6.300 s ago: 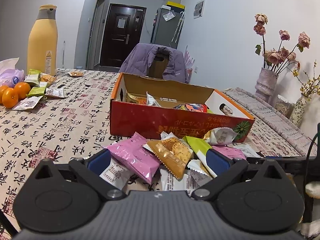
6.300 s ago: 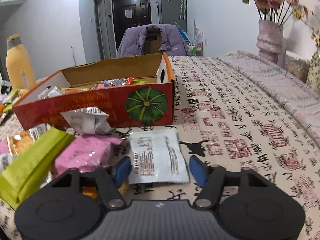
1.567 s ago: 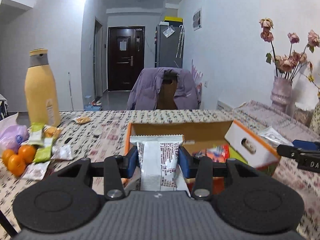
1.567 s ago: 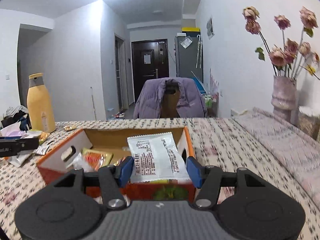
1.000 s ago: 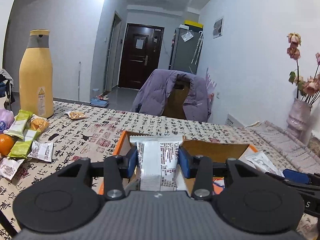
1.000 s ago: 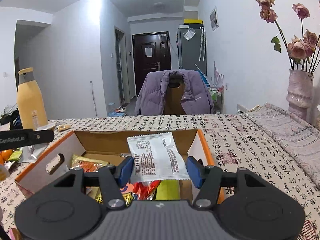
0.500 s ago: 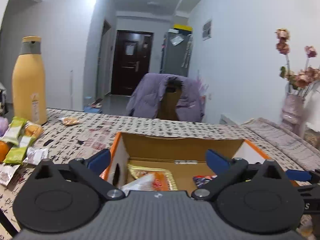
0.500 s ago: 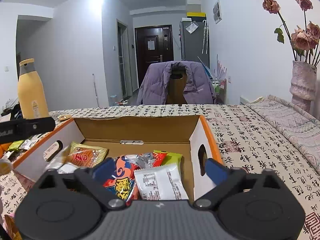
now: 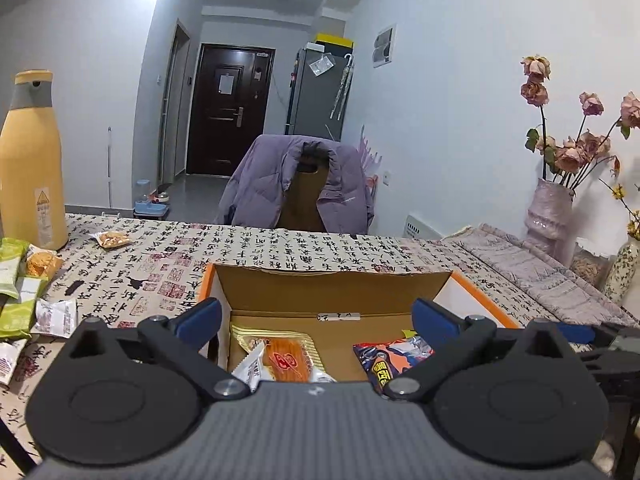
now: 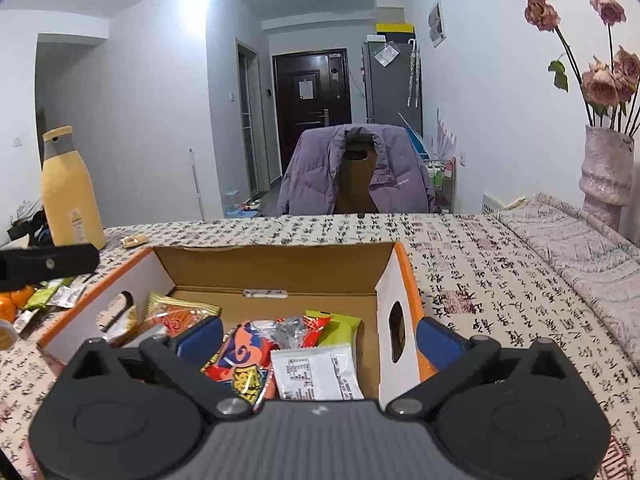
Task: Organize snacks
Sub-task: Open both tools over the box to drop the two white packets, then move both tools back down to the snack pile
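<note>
Nearest in the right wrist view, the right claw (image 10: pixel 318 336) stands spread wide with nothing between its blue pads, poised over the open cardboard box (image 10: pixel 276 266). A white sachet (image 10: pixel 316 372) lies flat just beneath it on top of the other snacks, beside a red and orange packet (image 10: pixel 244 360) and a green packet (image 10: pixel 340 324). Loose and unpinched, it looks like a drop made from above, so it settles on the pile instead of being pushed in.

The left claw (image 9: pixel 316 320) is likewise released and empty, hanging over the other end of the same box (image 9: pixel 332 280), where a gold-edged orange packet (image 9: pixel 284 354) and a dark red packet (image 9: pixel 394 360) rest on the cardboard floor. Working from opposite ends probably keeps the two hands out of each other's way.

Farther out on the bench (image 9: pixel 260 248), more wrappers (image 9: pixel 24 300) lie unsorted at the left near the oranges (image 10: pixel 16 300), so the tidying seems unfinished. A tall yellow bottle (image 9: pixel 30 160) stands behind them, well clear of the box. Beyond the bench edge a purple jacket (image 10: pixel 356 172) drapes a chair.
</note>
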A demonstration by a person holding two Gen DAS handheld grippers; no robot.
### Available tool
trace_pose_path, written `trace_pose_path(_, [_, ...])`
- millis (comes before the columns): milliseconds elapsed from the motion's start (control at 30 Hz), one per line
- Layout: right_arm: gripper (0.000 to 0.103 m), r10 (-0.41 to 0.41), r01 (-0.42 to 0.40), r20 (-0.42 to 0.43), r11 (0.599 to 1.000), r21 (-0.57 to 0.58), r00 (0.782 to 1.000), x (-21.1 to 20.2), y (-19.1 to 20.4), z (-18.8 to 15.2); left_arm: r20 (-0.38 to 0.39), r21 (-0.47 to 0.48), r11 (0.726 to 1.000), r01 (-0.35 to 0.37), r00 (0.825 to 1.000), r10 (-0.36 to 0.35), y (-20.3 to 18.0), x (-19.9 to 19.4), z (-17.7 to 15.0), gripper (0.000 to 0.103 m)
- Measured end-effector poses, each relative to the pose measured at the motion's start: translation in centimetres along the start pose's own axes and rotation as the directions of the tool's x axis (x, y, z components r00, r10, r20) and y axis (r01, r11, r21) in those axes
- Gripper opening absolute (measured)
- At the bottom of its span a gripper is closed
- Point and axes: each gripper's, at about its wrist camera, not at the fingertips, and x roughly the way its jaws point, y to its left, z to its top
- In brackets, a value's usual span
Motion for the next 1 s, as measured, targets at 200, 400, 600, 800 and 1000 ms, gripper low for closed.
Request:
trace_pose_path(200, [0.103, 0.006, -0.007, -0.007, 0.999, -0.034, 1.000, -2.1, 0.7, -0.1, -0.008, 0.009, 1.000, 0.006, 1.000, -0.006, 0.0, -1.6, -0.2, 0.103])
trace_pose_path(400, [0.103, -0.003, 0.002, -0.028, 1.000, -0.031, 1.000, -4.0, 0.8, -1.4, -0.016, 0.002, 1.000, -0.005, 1.000, 0.005, 0.0, -3.5, -1.1, 0.103])
trace_pose_path(600, [0.103, 0.001, -0.002, -0.034, 1.000, -0.018, 0.999, -6.5, 0.8, -3.0, -0.016, -0.025, 0.997, -0.071, 0.997, 0.071, -0.5, -6.1, -2.6, 0.103])
trace_pose_path(800, [0.103, 0.003, -0.003, -0.028, 1.000, -0.013, 1.000, -9.0, 0.6, -4.6, -0.012, -0.058, 0.992, -0.108, 0.994, 0.108, -1.0, -8.8, -4.5, 0.103])
trace_pose_path(1000, [0.103, 0.006, -0.006, -0.019, 1.000, 0.001, 1.000, -11.2, 0.2, -6.5, -0.009, -0.060, 0.991, -0.123, 0.992, 0.123, -1.5, -11.1, -6.7, 0.103])
